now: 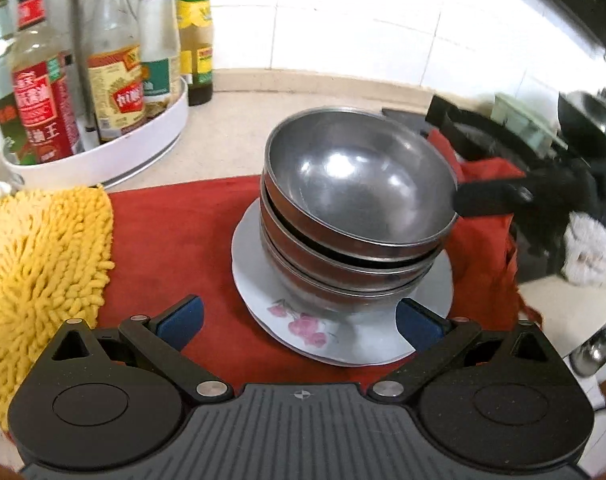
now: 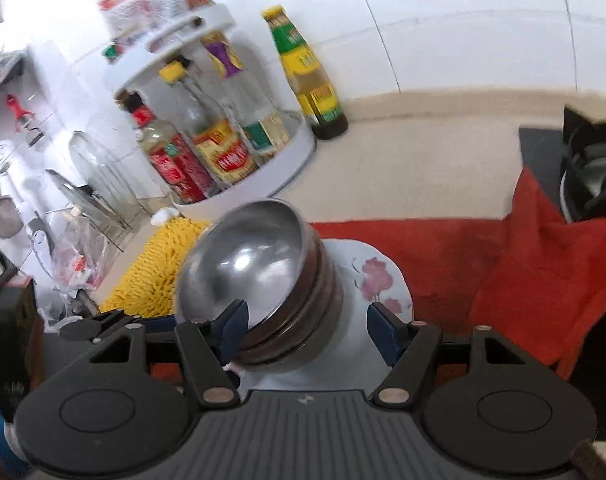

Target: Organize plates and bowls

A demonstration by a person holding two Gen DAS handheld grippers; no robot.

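A stack of several steel bowls [image 1: 355, 196] with brown outsides stands on white flowered plates [image 1: 303, 328] on a red cloth [image 1: 175, 232]. The top bowl sits tilted. My left gripper [image 1: 299, 320] is open and empty, its jaws spread just in front of the plates. My right gripper [image 1: 487, 200] reaches the top bowl's right rim in the left wrist view. In the right wrist view the right gripper [image 2: 307, 332] is open, its jaws on either side of the near rim of the bowl stack [image 2: 259, 276], with the plates [image 2: 379, 280] beneath.
A white turntable rack [image 1: 103, 160] of sauce bottles stands at the back left, with one dark bottle [image 1: 197, 32] beside it. A yellow shaggy mat [image 1: 35, 264] lies at the left. A black stove with a pan [image 1: 583, 120] is at the right. A dish rack [image 2: 95, 192] stands far left.
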